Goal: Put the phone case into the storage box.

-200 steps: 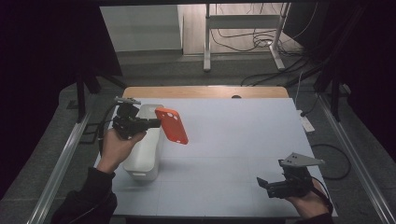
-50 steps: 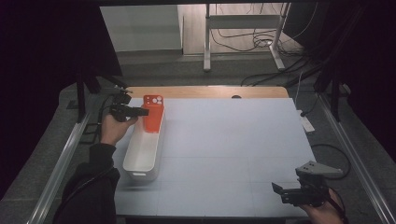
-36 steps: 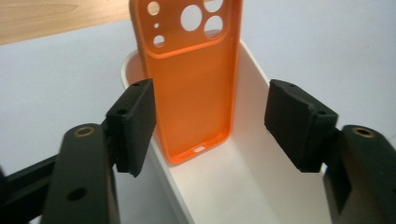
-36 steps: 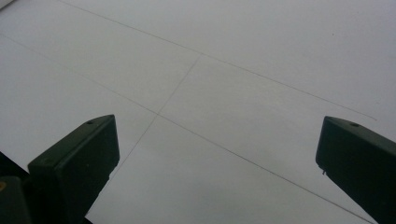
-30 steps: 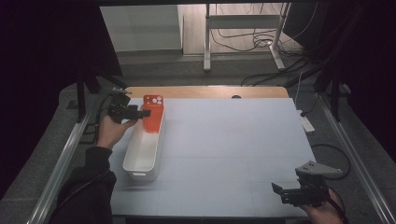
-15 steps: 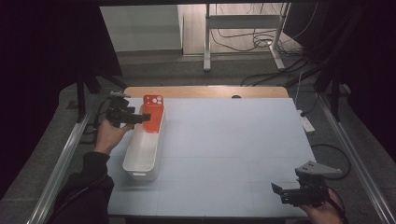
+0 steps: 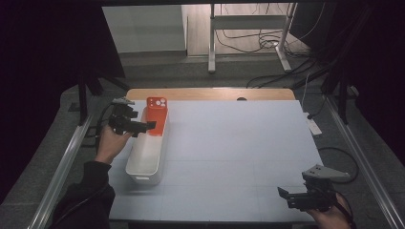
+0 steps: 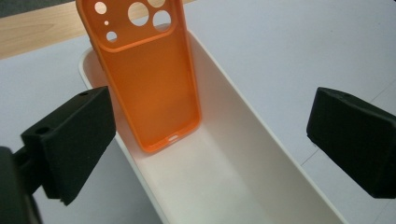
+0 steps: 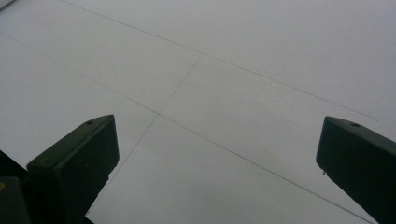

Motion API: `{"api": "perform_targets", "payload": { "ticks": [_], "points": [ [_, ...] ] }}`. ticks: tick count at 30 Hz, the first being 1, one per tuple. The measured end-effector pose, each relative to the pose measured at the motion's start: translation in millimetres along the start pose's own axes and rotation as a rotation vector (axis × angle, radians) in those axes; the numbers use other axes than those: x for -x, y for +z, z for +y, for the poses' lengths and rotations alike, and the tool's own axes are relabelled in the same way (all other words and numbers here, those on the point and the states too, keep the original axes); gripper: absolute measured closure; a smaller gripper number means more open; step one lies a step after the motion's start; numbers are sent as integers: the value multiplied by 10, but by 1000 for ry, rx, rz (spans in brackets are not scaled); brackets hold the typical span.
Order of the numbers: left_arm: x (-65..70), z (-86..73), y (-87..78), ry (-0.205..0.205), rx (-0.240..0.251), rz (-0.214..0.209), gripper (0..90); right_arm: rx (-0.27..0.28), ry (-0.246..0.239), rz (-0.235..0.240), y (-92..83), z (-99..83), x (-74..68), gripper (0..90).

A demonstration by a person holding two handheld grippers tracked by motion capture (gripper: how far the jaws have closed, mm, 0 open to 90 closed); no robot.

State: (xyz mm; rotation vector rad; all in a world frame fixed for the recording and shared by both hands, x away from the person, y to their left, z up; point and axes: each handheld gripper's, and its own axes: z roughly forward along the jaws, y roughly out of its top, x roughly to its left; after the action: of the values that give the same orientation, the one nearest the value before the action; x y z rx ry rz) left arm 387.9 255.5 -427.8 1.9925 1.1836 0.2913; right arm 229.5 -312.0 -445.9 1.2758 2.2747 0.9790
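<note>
An orange phone case (image 7: 156, 113) (image 8: 145, 74) leans upright against the far end of a long white bin (image 7: 145, 151) (image 8: 261, 154), its lower edge on the bin's floor. My left gripper (image 7: 142, 127) (image 8: 210, 140) hovers open over the bin's far half, just short of the case, with nothing between its jaws. My right gripper (image 7: 286, 195) (image 9: 215, 172) is open low over the bare table near the front right corner.
The pale grey table top (image 7: 239, 143) has a wooden strip (image 7: 210, 94) along its far edge. Metal rails (image 7: 62, 171) run along both sides. A white power strip (image 7: 314, 126) lies at the right edge. Cables and a frame stand on the floor beyond.
The left gripper carried the orange case to the bin's far end, let go of it, and has drawn back slightly toward the person. The right gripper has stayed low at the front right.
</note>
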Motion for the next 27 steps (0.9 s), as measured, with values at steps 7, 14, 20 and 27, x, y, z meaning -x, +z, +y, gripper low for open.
{"api": "perform_targets", "payload": {
  "ticks": [7,14,20,27],
  "points": [
    [73,-34,-36,23,12,7,7,2,1,-3,-3,0,-3,0],
    [126,-72,-62,33,19,9,6,2,-4,-4,-2,1,-8,0],
    [165,-114,-82,47,23,5,7,1,-7,-5,-5,2,-11,0],
    [203,-153,-125,57,47,-13,18,3,-7,-6,-6,2,-12,0]
  ]
}}
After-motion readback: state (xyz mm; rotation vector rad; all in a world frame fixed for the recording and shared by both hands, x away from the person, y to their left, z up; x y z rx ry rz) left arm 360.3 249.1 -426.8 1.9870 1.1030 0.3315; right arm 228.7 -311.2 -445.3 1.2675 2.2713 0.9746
